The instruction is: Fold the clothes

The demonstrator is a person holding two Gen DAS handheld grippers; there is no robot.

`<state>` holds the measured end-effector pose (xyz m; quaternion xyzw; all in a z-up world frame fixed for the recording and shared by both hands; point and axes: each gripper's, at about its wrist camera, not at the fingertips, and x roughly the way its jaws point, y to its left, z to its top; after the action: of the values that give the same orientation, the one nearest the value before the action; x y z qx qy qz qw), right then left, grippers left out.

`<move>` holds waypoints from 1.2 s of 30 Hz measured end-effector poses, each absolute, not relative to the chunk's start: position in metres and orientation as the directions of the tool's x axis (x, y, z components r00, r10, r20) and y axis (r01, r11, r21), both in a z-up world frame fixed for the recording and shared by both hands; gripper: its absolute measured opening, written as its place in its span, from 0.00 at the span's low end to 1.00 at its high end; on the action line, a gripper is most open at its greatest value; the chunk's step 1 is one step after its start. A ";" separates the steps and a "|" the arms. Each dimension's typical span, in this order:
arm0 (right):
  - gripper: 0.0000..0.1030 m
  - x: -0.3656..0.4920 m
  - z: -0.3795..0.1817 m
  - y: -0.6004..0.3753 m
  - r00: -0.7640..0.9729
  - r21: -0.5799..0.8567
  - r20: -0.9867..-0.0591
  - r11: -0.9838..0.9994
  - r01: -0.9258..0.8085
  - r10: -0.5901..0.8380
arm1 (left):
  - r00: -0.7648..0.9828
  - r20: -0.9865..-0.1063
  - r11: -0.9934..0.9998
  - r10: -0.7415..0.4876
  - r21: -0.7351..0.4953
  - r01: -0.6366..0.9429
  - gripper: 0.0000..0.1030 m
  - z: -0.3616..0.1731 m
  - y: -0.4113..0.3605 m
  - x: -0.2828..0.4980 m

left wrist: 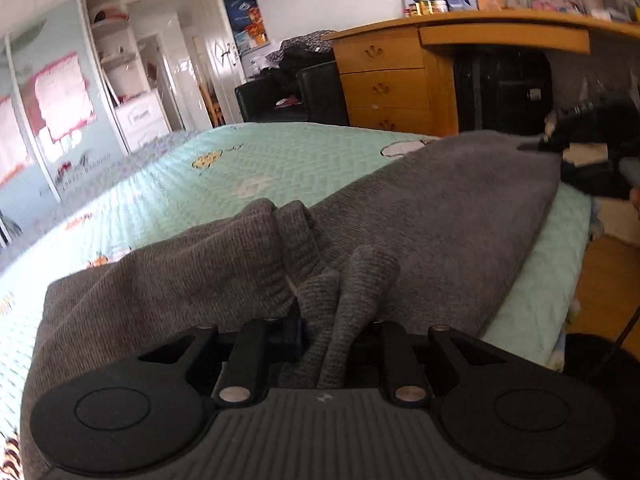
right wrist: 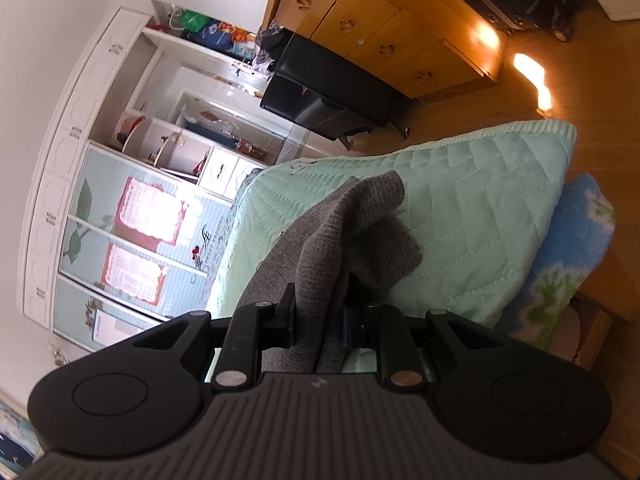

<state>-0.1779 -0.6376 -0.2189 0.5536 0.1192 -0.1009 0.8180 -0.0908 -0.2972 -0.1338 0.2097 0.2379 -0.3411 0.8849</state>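
We are pinching the grey ribbed knit garment (left wrist: pixel 420 208) in both black two-finger grippers, left (left wrist: pixel 328 332) and right (right wrist: pixel 320 320), risking slippage if the bunched folds pull free over the mint quilted bedspread (left wrist: pixel 248 168).

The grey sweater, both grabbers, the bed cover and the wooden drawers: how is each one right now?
grey sweater: rumpled, spread on the bed, pinched at two spots.
left gripper: shut on the sweater.
right gripper: shut on the sweater.
green quilted cover: lying flat on the bed.
wooden drawers: all closed.

Bed w/ mint quilt (left wrist: pixel 168 184), grey knit garment (left wrist: pixel 440 208) on top
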 end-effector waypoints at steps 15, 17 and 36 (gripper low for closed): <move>0.22 -0.182 -0.223 -0.638 0.960 0.888 -0.280 0.375 0.266 -0.017 | 0.656 -0.546 0.599 -0.521 0.314 0.737 0.41 -0.116 -0.325 -0.106; 0.22 -0.182 -0.222 -0.637 0.959 0.888 -0.282 0.375 0.268 -0.018 | 0.604 -0.559 0.575 -0.568 0.255 0.777 0.66 -0.106 -0.321 -0.107; 0.23 -0.184 -0.226 -0.639 0.965 0.897 -0.262 0.369 0.244 -0.001 | 0.342 -0.289 0.409 -0.894 -0.839 0.360 0.80 -0.119 -0.219 0.038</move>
<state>-0.1835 -0.6392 -0.2258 0.5566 0.1093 -0.0745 0.8202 0.0376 -0.2188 -0.1189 -0.3433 0.3888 -0.4216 0.7438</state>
